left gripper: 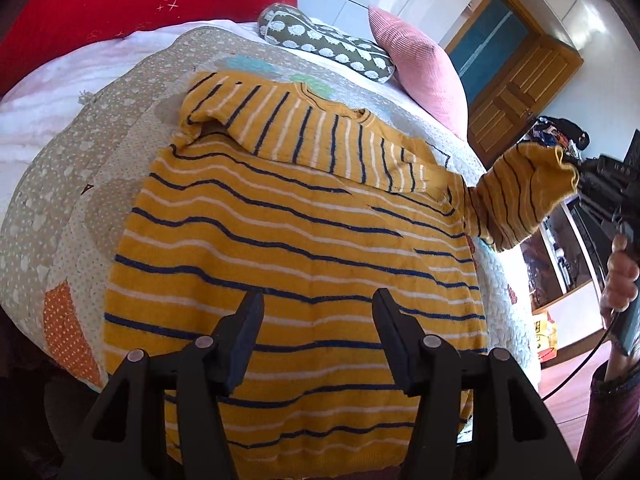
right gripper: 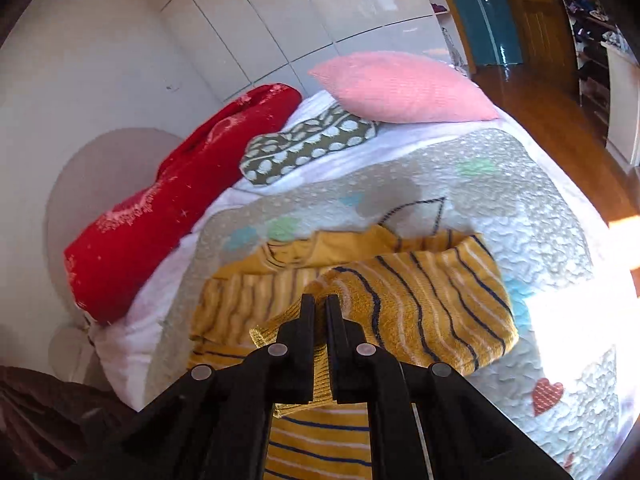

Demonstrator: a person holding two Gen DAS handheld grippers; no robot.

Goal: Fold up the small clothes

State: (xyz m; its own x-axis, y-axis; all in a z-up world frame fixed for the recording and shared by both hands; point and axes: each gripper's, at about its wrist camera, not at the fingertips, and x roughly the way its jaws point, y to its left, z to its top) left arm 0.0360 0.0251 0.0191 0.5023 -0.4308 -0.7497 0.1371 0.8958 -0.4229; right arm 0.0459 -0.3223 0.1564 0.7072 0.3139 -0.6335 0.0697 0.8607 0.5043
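Note:
A small yellow sweater (left gripper: 296, 248) with navy and white stripes lies flat on the quilted bed cover (left gripper: 80, 168). One sleeve (left gripper: 280, 124) is folded across its chest. My left gripper (left gripper: 318, 304) is open and empty, hovering over the sweater's lower body. My right gripper (right gripper: 319, 304) is shut on the cuff of the other sleeve (right gripper: 424, 312) and holds it lifted off the bed. In the left wrist view that raised sleeve (left gripper: 520, 196) stands up at the sweater's right side, and the right gripper (left gripper: 580, 176) shows there with the hand behind it.
A red blanket roll (left gripper: 120, 8), a green patterned cushion (left gripper: 332, 44) and a pink pillow (left gripper: 420, 68) lie at the far end of the bed. A wooden door (left gripper: 516, 92) and floor are beyond the bed's right edge.

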